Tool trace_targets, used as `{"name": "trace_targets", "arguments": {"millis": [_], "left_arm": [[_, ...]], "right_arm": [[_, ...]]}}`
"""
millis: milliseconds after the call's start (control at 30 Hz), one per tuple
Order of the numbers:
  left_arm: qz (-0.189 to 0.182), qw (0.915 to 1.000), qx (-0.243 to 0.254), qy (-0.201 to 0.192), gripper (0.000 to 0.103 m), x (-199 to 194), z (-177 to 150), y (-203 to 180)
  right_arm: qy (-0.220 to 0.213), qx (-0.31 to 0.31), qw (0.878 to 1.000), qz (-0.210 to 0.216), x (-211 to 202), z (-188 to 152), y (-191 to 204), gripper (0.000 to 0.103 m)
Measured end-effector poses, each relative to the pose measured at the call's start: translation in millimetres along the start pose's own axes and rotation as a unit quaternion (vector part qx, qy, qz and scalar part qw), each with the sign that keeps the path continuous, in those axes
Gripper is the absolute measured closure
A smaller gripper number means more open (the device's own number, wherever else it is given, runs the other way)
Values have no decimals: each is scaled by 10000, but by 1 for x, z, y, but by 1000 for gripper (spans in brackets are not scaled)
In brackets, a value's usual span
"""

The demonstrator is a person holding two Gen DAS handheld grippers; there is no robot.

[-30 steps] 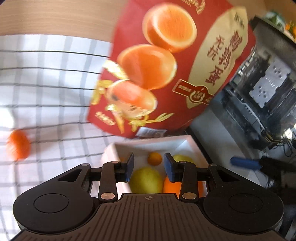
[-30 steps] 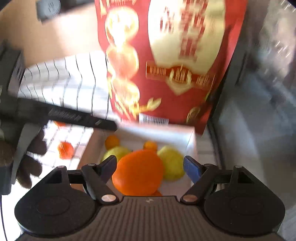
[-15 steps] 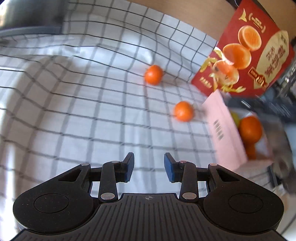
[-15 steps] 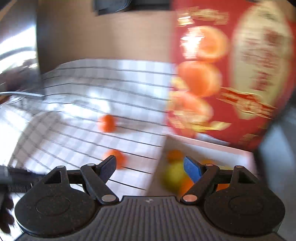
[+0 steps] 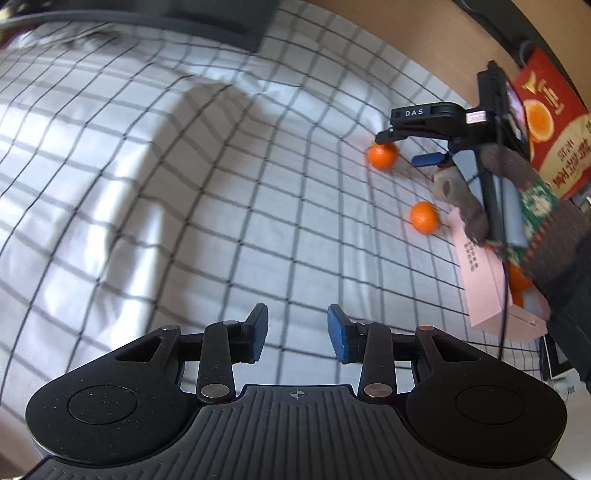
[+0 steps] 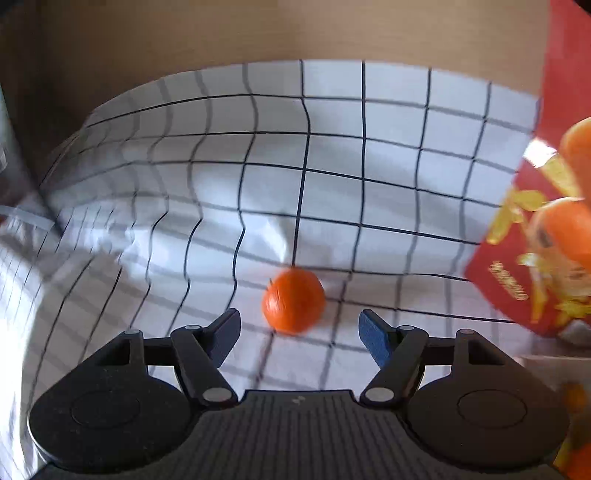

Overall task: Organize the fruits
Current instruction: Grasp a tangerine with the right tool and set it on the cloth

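Note:
In the right wrist view a small orange [image 6: 293,301] lies on the checked cloth just ahead of my right gripper [image 6: 299,332]. Its jaws are closing, and the pads stand either side of the fruit without touching it. The left wrist view shows the same orange [image 5: 382,155] under the right gripper [image 5: 399,149], held by a gloved hand [image 5: 465,199]. A second small orange [image 5: 425,218] lies nearer the pink box [image 5: 480,280], which has orange fruit [image 5: 519,284] inside. My left gripper [image 5: 295,332] hovers open over bare cloth with nothing between its fingers.
A red printed bag [image 5: 554,129] stands behind the box at the right, and it also fills the right edge as the red bag [image 6: 546,240]. A dark flat object [image 5: 221,18] sits at the far edge of the cloth. Wood surface lies beyond the cloth.
Both views have swung from the fruit box to the cloth. The right gripper left the box, came down over the far small orange, and its jaws have narrowed. The left gripper's opening is unchanged.

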State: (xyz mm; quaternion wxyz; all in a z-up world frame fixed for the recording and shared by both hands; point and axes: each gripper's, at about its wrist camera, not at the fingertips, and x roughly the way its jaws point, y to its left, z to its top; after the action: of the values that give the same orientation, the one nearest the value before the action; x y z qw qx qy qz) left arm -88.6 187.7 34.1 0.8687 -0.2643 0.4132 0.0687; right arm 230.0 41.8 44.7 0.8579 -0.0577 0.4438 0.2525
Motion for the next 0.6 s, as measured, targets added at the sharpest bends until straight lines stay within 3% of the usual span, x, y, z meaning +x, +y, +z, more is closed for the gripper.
{"name": "trace_targets", "arguments": {"millis": [100,133,167,267,400,600], "left_arm": [[47,9999,-159,-15,64,-4,-4,14],[60,9998,-204,-26,64,-5,-5,17],[78,9997,-240,-40,64,-6,-5,21],[107,9995,-280,-83,64,-3,-4,27],[68,9999,-48,-119,64,6,2,23],[-62,9991,366,-195,63,28,21,11]], "right_arm": [[212,33,9996,-164,27,7,7,33],[299,4,9994,-192,32,7,9,37],[401,-53,9990,-204,36,6,11,57],[445,-540,9972,-251,27,-1,24,59],[339,-851,9957,96,-16,-34,41,59],[85,-777,9942,741,-117,-127,60,59]]}}
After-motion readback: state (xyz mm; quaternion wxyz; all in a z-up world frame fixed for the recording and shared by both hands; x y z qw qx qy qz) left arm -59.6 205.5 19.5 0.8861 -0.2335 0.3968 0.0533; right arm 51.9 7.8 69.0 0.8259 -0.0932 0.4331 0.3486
